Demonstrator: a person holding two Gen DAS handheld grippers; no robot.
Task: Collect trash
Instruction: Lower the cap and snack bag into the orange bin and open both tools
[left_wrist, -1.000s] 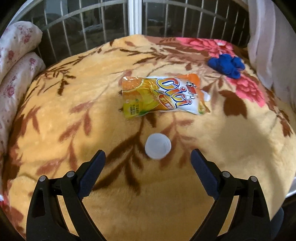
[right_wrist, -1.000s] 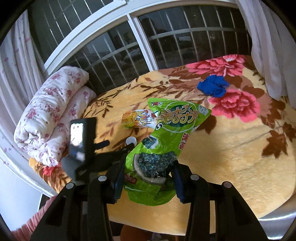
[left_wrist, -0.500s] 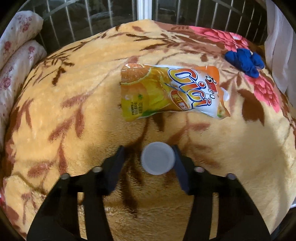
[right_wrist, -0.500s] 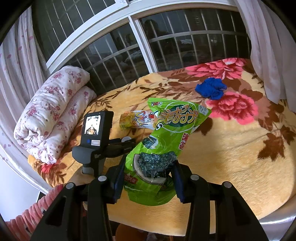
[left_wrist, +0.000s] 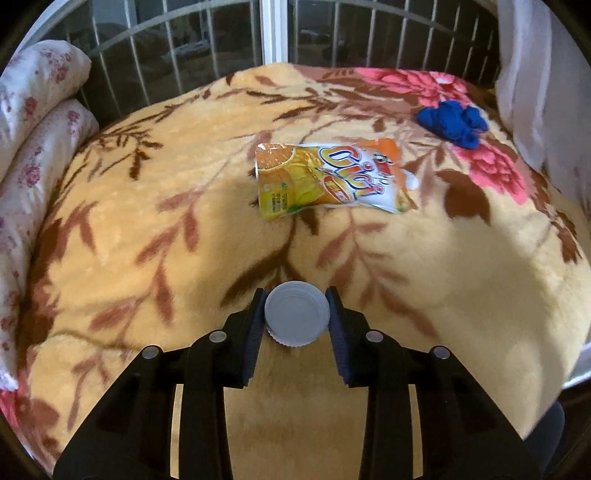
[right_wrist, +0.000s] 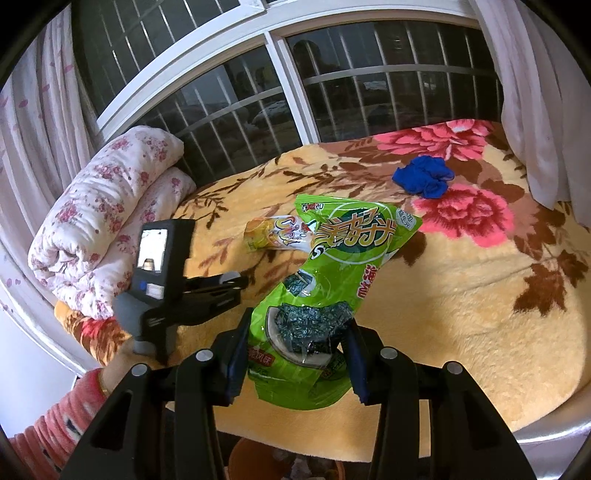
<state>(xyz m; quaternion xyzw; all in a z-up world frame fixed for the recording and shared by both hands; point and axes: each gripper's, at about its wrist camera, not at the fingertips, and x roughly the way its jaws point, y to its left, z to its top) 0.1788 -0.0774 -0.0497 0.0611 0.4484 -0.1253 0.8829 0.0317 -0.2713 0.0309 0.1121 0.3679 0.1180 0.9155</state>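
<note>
The white bottle cap (left_wrist: 297, 314) sits between the fingertips of the left hand-held gripper (left_wrist: 297, 318), whose jaws have just been closing and now press on its ribbed rim from both sides. The grip holds only the cap's thin edge; a round, hard rim on narrow pads may rotate or pop out if the hand-held gripper tilts or moves abruptly, and a dropped cap could roll off the soft floral blanket (left_wrist: 147, 229). Ahead of the left hand-held gripper, well apart from the cap, lies the orange juice pouch (left_wrist: 328, 177), flat on the blanket and not yet collected; farther ahead and to the right lies a crumpled blue cloth (left_wrist: 452, 123). The right hand-held gripper (right_wrist: 295, 354) is clamped on the lower part of a green snack bag (right_wrist: 325, 291), which stands up in front of it. The bag is light, slick film; it may slide through the pads or flop and block the view. No trash container is visible.
</note>
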